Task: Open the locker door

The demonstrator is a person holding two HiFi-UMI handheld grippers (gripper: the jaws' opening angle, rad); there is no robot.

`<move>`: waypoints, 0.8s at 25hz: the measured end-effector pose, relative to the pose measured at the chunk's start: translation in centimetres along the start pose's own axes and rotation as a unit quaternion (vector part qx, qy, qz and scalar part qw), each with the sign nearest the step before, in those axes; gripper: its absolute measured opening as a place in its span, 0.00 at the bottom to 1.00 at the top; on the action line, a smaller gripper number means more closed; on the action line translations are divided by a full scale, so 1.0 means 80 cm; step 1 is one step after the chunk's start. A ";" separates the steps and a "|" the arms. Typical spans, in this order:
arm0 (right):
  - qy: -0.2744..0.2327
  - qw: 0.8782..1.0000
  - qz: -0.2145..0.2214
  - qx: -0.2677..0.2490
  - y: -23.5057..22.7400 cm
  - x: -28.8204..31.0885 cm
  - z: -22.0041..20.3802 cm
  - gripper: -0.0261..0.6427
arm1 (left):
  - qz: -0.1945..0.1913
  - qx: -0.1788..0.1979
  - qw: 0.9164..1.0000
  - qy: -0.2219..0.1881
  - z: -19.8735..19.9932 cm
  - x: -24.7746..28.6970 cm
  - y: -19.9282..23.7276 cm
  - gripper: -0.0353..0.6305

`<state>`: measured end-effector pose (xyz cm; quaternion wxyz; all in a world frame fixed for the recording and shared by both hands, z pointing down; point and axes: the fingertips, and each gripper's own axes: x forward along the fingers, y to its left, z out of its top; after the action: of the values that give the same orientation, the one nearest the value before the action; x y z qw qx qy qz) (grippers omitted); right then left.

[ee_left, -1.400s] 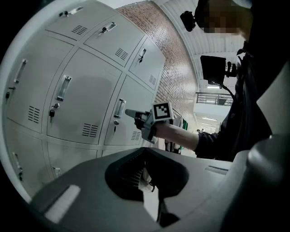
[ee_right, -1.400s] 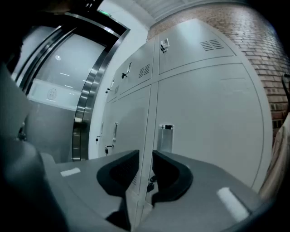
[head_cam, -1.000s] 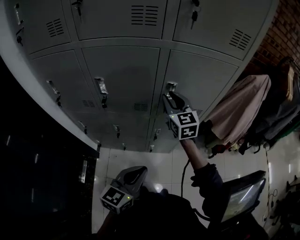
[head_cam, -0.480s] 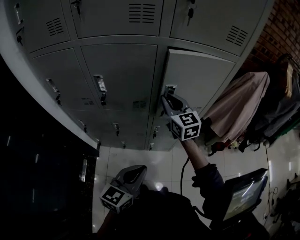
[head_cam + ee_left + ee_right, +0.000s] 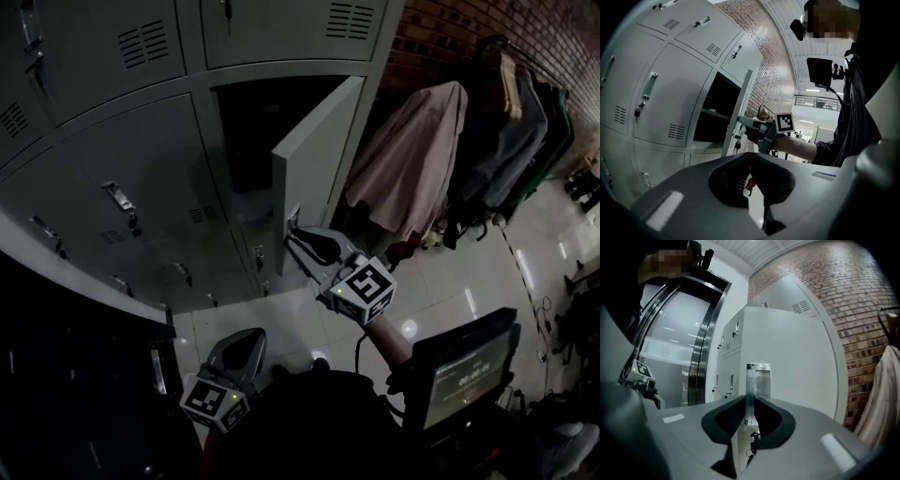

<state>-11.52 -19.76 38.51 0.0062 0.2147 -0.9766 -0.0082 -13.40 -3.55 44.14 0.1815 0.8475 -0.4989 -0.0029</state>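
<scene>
A brick wall (image 5: 469, 23) fills the upper right of the head view. Against it hang a beige coat (image 5: 408, 159) and, further right, dark garments (image 5: 516, 122). Pale glossy floor tiles (image 5: 450, 281) spread below them. A dimly lit screen (image 5: 464, 375) sits at the lower right.

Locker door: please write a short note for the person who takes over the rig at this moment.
Right gripper: shut on the door handle.
Left gripper: low near the body, jaws together, holding nothing.
Locker door: swung well out from its frame, so the dark compartment shows.
Done: the door is unlatched and open.
Left: probably only to release the handle, or swing the door wider if needed.
</scene>
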 end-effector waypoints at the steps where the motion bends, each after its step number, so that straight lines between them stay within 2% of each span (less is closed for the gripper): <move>1: 0.000 1.000 -0.006 0.001 -0.002 -0.014 0.000 0.12 | -0.006 0.002 1.000 0.000 0.002 0.005 -0.005 0.08; 6: -0.011 0.999 -0.052 0.003 -0.010 -0.079 0.009 0.04 | -0.032 0.014 0.999 0.006 0.004 0.028 -0.027 0.08; 13: -0.008 0.995 -0.104 0.007 -0.032 -0.145 0.002 0.04 | -0.059 0.025 0.998 0.014 0.005 0.049 -0.058 0.08; 20: 0.009 0.992 -0.123 0.015 -0.025 -0.186 -0.012 0.04 | -0.057 0.021 0.998 0.017 -0.002 0.053 -0.070 0.08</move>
<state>2.79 -15.36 39.30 0.0111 0.3335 -0.9427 0.0076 -6.50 -4.64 43.26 0.1714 0.8782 -0.4464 0.0120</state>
